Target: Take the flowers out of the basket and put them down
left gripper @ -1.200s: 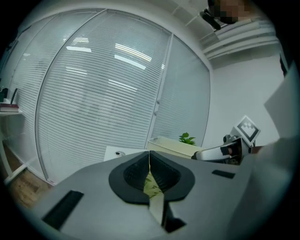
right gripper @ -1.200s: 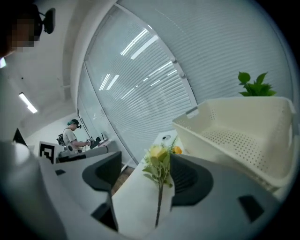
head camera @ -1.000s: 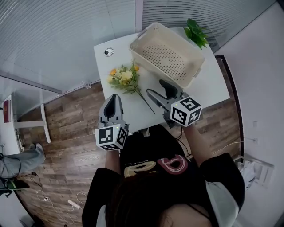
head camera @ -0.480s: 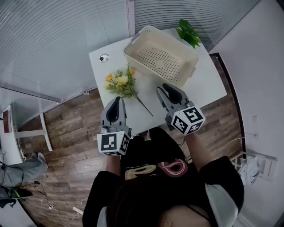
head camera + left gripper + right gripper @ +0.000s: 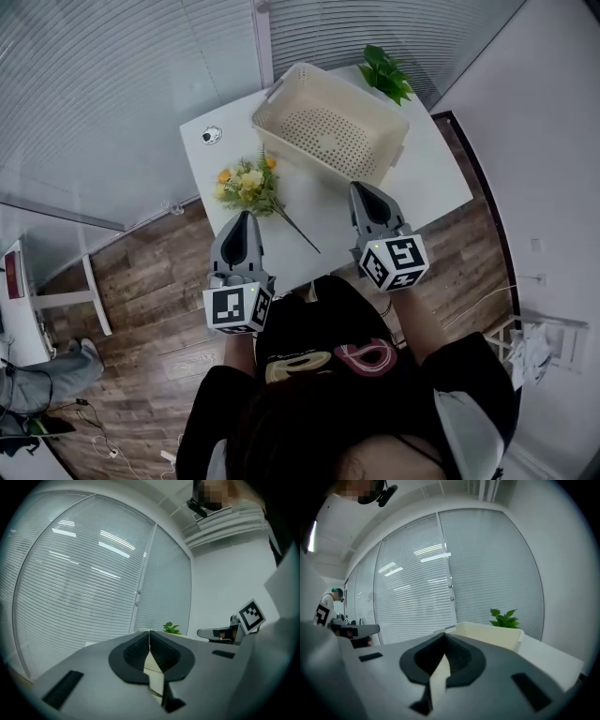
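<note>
A bunch of yellow and orange flowers (image 5: pixel 247 185) lies on the white table (image 5: pixel 431 173), its long stem pointing toward me. The cream perforated basket (image 5: pixel 330 122) stands empty behind it, tilted across the table; its rim (image 5: pixel 487 632) shows in the right gripper view. My left gripper (image 5: pixel 241 221) is shut and empty, held over the table's near left edge, just short of the flowers. My right gripper (image 5: pixel 363 190) is shut with nothing between its jaws, held near the basket's front corner.
A small green potted plant (image 5: pixel 384 72) stands at the table's far right corner. A small round object (image 5: pixel 211 135) lies at the far left corner. Wooden floor surrounds the table; window blinds fill the far side.
The right gripper's jaws have gone from wide open to shut, with nothing in them. Both grippers have drawn back a little from the flowers, which lie still on the table.
</note>
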`<state>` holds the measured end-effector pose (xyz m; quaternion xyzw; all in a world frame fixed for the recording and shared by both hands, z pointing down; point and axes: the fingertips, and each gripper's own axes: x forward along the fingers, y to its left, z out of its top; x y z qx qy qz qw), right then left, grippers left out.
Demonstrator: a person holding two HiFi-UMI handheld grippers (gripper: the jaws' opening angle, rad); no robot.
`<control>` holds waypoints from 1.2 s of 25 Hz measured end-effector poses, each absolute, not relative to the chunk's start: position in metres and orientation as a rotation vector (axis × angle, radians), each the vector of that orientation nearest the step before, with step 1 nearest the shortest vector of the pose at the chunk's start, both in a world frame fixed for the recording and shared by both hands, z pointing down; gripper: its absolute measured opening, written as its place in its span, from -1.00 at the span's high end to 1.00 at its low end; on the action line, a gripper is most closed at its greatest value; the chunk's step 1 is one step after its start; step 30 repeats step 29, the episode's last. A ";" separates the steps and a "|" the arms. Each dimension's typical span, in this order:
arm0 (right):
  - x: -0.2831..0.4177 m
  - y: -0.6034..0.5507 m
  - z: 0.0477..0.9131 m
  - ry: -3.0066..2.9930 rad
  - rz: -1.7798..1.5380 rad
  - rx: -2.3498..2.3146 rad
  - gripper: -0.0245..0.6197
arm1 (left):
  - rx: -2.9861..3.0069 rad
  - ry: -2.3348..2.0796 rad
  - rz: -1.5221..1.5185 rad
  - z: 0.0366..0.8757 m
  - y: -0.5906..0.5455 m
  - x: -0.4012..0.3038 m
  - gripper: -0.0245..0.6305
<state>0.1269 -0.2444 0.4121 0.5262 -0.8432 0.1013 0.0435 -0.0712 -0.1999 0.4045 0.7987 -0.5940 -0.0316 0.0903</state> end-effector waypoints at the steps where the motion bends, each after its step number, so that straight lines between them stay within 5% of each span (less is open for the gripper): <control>1: 0.127 -0.245 0.411 -2.573 0.296 1.618 0.90 | 2.379 -1.764 -0.093 0.405 -0.201 -0.070 0.87; 30: 0.131 -0.244 0.422 -2.479 0.188 1.619 0.90 | 2.362 -1.803 -0.034 0.411 -0.206 -0.077 0.87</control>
